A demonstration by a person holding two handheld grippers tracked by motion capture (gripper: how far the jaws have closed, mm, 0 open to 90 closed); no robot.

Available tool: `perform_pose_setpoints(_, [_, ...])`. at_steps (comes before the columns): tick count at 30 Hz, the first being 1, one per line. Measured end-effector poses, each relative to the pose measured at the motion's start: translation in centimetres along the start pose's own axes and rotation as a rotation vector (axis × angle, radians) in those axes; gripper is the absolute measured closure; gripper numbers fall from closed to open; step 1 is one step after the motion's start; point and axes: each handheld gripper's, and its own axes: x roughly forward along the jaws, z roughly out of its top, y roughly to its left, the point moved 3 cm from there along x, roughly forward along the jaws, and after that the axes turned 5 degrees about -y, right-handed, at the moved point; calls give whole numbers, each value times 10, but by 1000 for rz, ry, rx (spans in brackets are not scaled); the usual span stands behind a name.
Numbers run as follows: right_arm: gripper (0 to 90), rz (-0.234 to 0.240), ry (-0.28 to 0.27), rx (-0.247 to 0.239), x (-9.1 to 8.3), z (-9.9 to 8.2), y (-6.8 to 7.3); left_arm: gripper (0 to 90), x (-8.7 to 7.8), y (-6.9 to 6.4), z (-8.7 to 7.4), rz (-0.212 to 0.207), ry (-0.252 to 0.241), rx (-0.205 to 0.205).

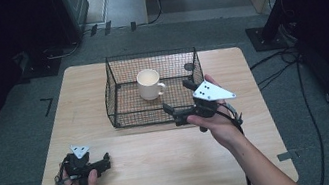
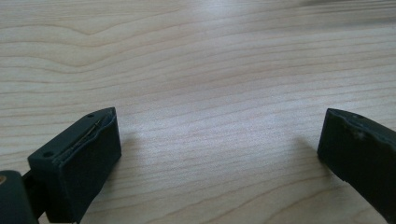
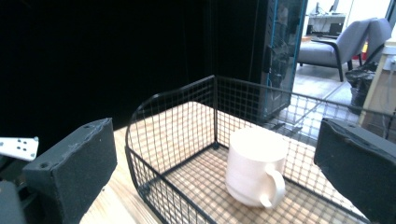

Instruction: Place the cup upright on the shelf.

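A cream mug point(image 1: 149, 84) stands upright inside a black wire basket point(image 1: 111, 83) at the back middle of the wooden table point(image 1: 164, 163). My right gripper point(image 1: 177, 96) hovers open at the basket's front right corner, its jaws pointing toward the mug with nothing between them. In the right gripper view the mug point(image 3: 254, 165) sits just ahead, handle toward me, behind the basket's rim point(image 3: 173, 95), and the right gripper point(image 3: 217, 140) stands wide. My left gripper point(image 1: 99, 163) rests low at the table's front left, open over bare wood point(image 2: 210, 70), the left gripper point(image 2: 219, 140) holding nothing.
The table stands on grey carpet with cables point(image 1: 279, 60) trailing at the right. A dark stand base point(image 1: 267, 35) sits beyond the table's right back corner. An office chair point(image 3: 341, 39) shows far off in the right gripper view.
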Motion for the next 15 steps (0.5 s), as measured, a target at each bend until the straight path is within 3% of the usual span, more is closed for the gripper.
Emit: perform_pose_setpoints(15, [0, -46, 17, 2, -43, -24, -10, 0, 0, 0, 0, 0, 0, 0])
